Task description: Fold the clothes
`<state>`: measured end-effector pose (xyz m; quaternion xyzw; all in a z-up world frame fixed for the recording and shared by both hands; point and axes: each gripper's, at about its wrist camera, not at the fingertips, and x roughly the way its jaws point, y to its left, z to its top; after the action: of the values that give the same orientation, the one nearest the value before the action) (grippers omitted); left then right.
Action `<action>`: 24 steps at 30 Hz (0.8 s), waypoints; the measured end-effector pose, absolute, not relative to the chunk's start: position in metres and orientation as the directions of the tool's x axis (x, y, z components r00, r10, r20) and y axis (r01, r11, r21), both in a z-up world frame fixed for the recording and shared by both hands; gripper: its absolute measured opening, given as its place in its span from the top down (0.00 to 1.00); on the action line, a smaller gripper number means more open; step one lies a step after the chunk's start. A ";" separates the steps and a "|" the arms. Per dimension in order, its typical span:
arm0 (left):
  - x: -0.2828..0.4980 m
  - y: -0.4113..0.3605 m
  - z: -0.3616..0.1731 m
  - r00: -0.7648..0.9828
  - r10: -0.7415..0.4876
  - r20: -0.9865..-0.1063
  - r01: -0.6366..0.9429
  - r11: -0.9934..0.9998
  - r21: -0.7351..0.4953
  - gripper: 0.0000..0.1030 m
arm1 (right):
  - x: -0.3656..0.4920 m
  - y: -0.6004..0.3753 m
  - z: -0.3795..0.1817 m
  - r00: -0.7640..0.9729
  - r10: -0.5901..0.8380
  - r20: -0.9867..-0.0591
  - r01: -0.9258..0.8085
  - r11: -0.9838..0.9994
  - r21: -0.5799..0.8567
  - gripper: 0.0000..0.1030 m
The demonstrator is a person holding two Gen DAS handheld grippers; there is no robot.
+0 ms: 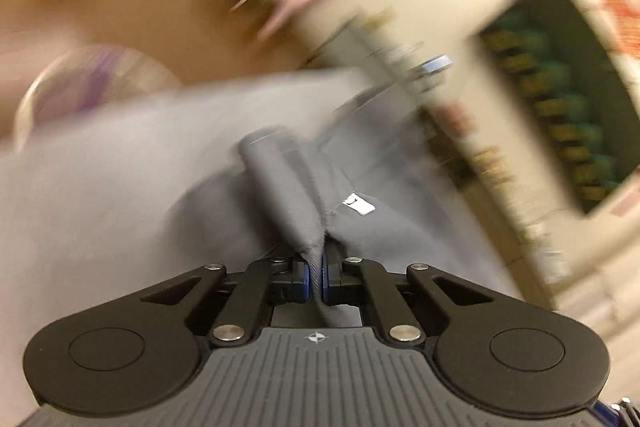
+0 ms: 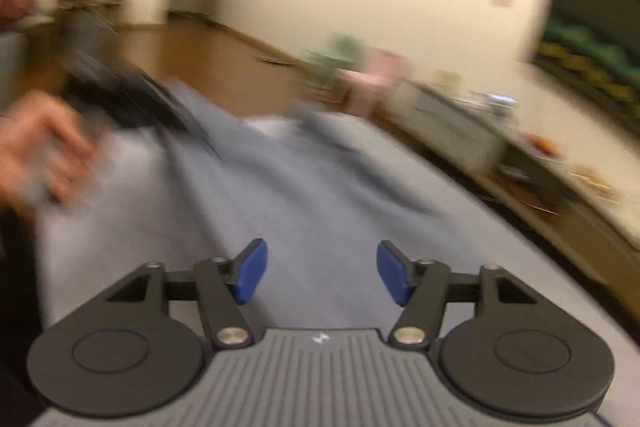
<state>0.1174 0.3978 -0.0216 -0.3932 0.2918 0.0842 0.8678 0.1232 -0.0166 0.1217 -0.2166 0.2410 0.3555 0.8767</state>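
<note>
The left gripper [image 1: 315,273] is clamped on a fold of the grey garment [image 1: 288,179], which trails away toward 12 o'clock over the worktop [image 2: 132,211], while the right gripper [image 2: 322,273] hangs apart and empty, the garment lying at its 11 o'clock.

The left hand-held gripper [image 1: 315,269] was matt black plastic, with shiny metal pins at its joints and a ribbed grey rubbery body. Its blue pads [image 1: 325,277] pressed on a fold of the grey garment [image 1: 288,187], a matt woven cloth with a stitched seam and a small white fabric label [image 1: 359,205]. The right hand-held gripper [image 2: 322,273] had the same matt black arms and metal pins; its smooth blue pads [image 2: 252,271] looked rubbery. Beneath it lay a smooth, matt pale grey sheet [image 2: 320,227]. The floor [image 2: 208,55] looked like brown wood with a slight sheen.
</note>
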 end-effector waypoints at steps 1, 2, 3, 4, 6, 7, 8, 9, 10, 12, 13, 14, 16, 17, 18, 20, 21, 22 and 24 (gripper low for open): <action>0.115 0.399 -0.021 0.827 -0.090 -0.554 -0.358 0.676 -0.644 0.96 | 0.125 0.007 0.116 0.582 0.559 -0.591 -0.771 0.611 -0.181 0.37; 0.113 0.399 -0.019 0.840 -0.092 -0.535 -0.338 0.682 -0.648 0.95 | 0.131 0.025 0.104 0.549 0.564 -0.617 -0.795 0.580 -0.178 0.37; 0.111 0.399 -0.016 0.849 -0.088 -0.522 -0.324 0.692 -0.644 0.91 | 0.138 0.041 0.091 0.527 0.556 -0.643 -0.810 0.559 -0.180 0.37; 0.109 0.399 -0.014 0.853 -0.082 -0.516 -0.321 0.697 -0.641 0.87 | 0.141 0.053 0.080 0.513 0.546 -0.662 -0.816 0.548 -0.181 0.38; 0.102 0.399 -0.011 0.860 -0.047 -0.507 -0.338 0.692 -0.638 0.68 | 0.147 0.068 0.065 0.502 0.526 -0.687 -0.820 0.541 -0.185 0.42; 0.098 0.399 -0.010 0.864 -0.025 -0.504 -0.351 0.686 -0.637 0.59 | 0.142 0.083 0.062 0.505 0.512 -0.695 -0.818 0.541 -0.195 0.48; 0.094 0.399 -0.009 0.866 -0.004 -0.500 -0.364 0.680 -0.636 0.48 | 0.143 0.090 0.060 0.514 0.495 -0.701 -0.811 0.547 -0.209 0.60; 0.088 0.399 -0.007 0.865 0.027 -0.500 -0.384 0.677 -0.628 0.47 | 0.144 0.098 0.058 0.524 0.478 -0.705 -0.803 0.553 -0.221 0.69; 0.081 0.398 -0.004 0.861 0.060 -0.504 -0.407 0.675 -0.616 0.47 | 0.144 0.105 0.060 0.529 0.470 -0.706 -0.795 0.566 -0.218 0.84; 0.071 0.396 -0.001 0.859 0.083 -0.506 -0.425 0.668 -0.611 0.47 | 0.152 0.098 0.066 0.508 0.502 -0.700 -0.786 0.603 -0.137 0.88; 0.070 0.394 0.001 0.858 0.084 -0.506 -0.421 0.680 -0.600 0.48 | 0.157 0.095 0.070 0.499 0.517 -0.695 -0.778 0.620 -0.098 0.93; 0.073 0.386 0.005 0.859 0.062 -0.508 -0.387 0.729 -0.565 0.49 | 0.160 0.093 0.076 0.506 0.519 -0.689 -0.760 0.647 -0.070 0.94; 0.080 0.357 0.015 0.859 -0.014 -0.512 -0.263 0.846 -0.463 0.49 | 0.171 0.088 0.086 0.514 0.527 -0.677 -0.724 0.689 -0.013 0.96; 0.083 0.338 0.019 0.861 -0.051 -0.507 -0.185 0.896 -0.403 0.49 | 0.178 0.085 0.091 0.515 0.533 -0.671 -0.708 0.706 0.018 0.96; 0.085 0.317 0.023 0.859 -0.088 -0.505 -0.098 0.939 -0.331 0.49 | 0.185 0.079 0.096 0.508 0.546 -0.667 -0.690 0.721 0.065 0.96; 0.090 0.284 0.024 0.843 -0.157 -0.514 0.042 0.973 -0.229 0.49 | 0.199 0.069 0.107 0.502 0.565 -0.654 -0.652 0.744 0.142 0.97; 0.092 0.271 0.022 0.830 -0.186 -0.526 0.096 0.976 -0.194 0.49 | 0.204 0.064 0.111 0.505 0.574 -0.645 -0.638 0.751 0.168 0.97; 0.096 0.259 0.019 0.819 -0.196 -0.540 0.133 0.979 -0.153 0.49 | 0.210 0.062 0.114 0.507 0.579 -0.639 -0.628 0.756 0.186 0.97; 0.107 0.239 0.010 0.804 -0.167 -0.571 0.159 0.985 -0.066 0.49 | 0.218 0.056 0.119 0.501 0.594 -0.629 -0.613 0.757 0.227 0.97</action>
<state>0.1075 0.2388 0.0104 -0.0074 0.3011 -0.0858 0.9497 0.2179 0.0557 0.1191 -0.0131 0.3578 0.3484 0.8663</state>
